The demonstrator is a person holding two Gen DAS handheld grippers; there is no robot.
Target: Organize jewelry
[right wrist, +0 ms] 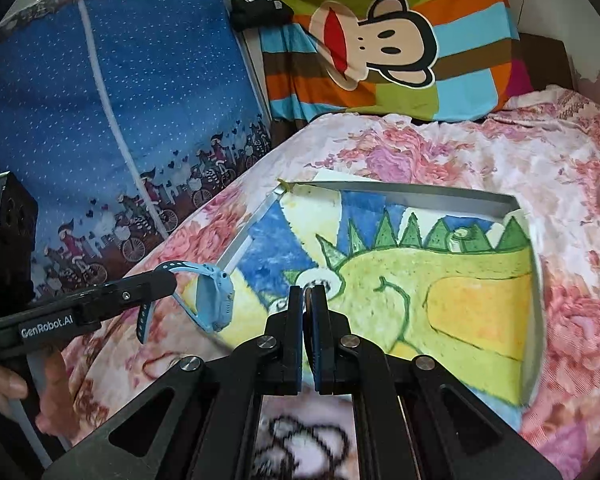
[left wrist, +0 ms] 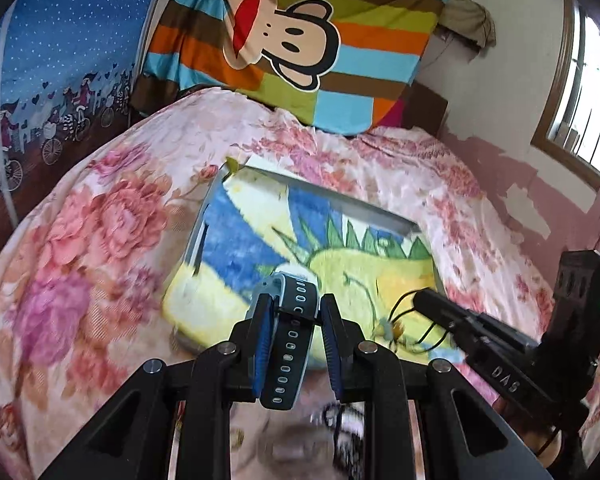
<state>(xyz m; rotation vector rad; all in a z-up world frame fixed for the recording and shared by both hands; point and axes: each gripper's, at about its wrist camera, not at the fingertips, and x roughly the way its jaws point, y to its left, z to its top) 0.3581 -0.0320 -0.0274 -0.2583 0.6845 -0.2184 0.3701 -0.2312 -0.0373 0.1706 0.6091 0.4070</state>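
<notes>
My left gripper (left wrist: pixel 294 320) clamps the watch (left wrist: pixel 290 336) strap above the tray (left wrist: pixel 376 210). Right gripper (right wrist: pixel 307 300), at three o'clock, pinches a cord (left wrist: pixel 400 312). Pillow (left wrist: pixel 300 40) lies at twelve, nothing between.

The right gripper (right wrist: pixel 307 294) was pinched tight on a small dark thing, too hidden to name. It hung over the tray (right wrist: pixel 440 197) with the dinosaur picture. At the left, the left gripper (right wrist: pixel 168 280) held a blue watch (right wrist: pixel 216 300).
</notes>
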